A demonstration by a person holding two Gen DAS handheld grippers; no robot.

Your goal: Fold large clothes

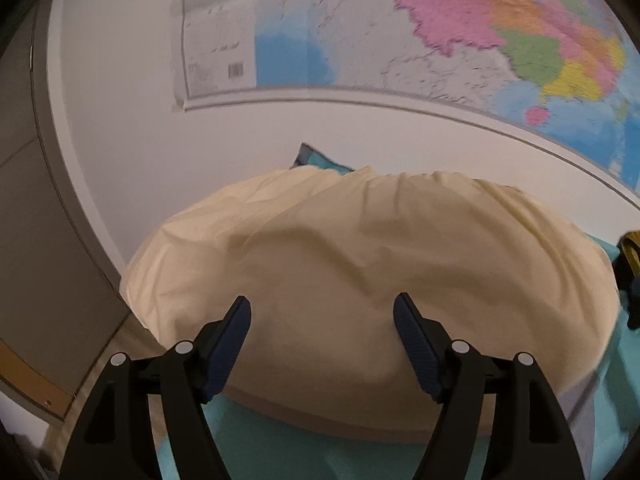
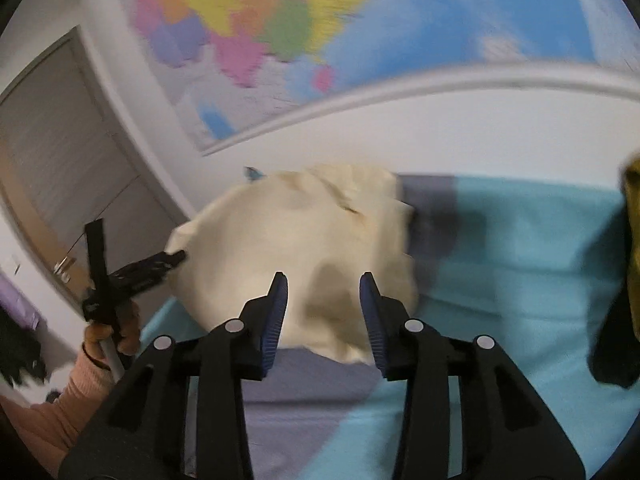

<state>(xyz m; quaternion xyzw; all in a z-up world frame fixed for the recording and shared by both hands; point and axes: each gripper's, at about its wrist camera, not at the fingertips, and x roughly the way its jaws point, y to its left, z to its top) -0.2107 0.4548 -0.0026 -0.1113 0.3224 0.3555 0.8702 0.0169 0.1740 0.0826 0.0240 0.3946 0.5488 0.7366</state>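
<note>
Left gripper [image 1: 322, 320] fingers spread wide, empty, above cream garment [image 1: 360, 272]. Right gripper [image 2: 323, 296] fingers parted, nothing between them. Garment lies bunched on teal bed sheet [image 2: 520, 280], near wall. Looks light, limp, likely to slump; best taken at corner or hem. Garment's edges, sleeves hard to tell; right view blurred. Olive cloth [image 2: 634, 240] cut off.

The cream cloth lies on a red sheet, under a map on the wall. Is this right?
Not quite. The sheet is turquoise, not red, as the right wrist view shows. The cream cloth does lie on it, below the map on the wall.
</note>
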